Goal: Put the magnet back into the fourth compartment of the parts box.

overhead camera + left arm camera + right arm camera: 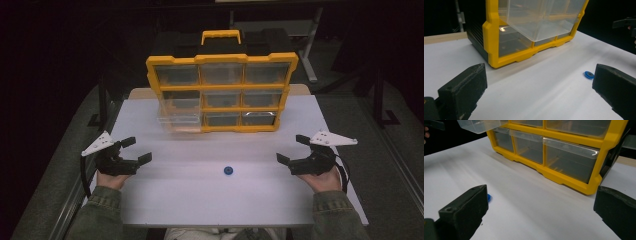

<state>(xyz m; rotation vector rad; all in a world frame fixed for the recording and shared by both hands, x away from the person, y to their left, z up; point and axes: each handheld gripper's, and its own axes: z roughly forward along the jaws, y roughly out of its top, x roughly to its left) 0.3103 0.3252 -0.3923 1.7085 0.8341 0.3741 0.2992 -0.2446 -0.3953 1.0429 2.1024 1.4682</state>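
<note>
Blue washer (pixel 229 170) lay untouched on the desk (pixel 200 200), between both grippers' fingers. Left gripper (pixel 135 150) and right gripper (pixel 292 149) stood apart, empty. One drawer (pixel 179 120) of the organizer (pixel 220 92) sat pulled out; picking and stowing apparently remained.

the left gripper (pixel 136 150) sits at the left side, held from below by the person's left hand (pixel 111 179); its two black jaws stand wide apart with nothing between them, pointing right and slightly forward; the right gripper (pixel 293 148) mirrors it at the right side, gripped by the right hand (pixel 324 180), jaws equally spread and empty, pointing left; both forearms enter from the bottom edge in olive sleeves (pixel 100 215); each gripper carries a grey three-cornered plate (pixel 97 143) on top
</note>
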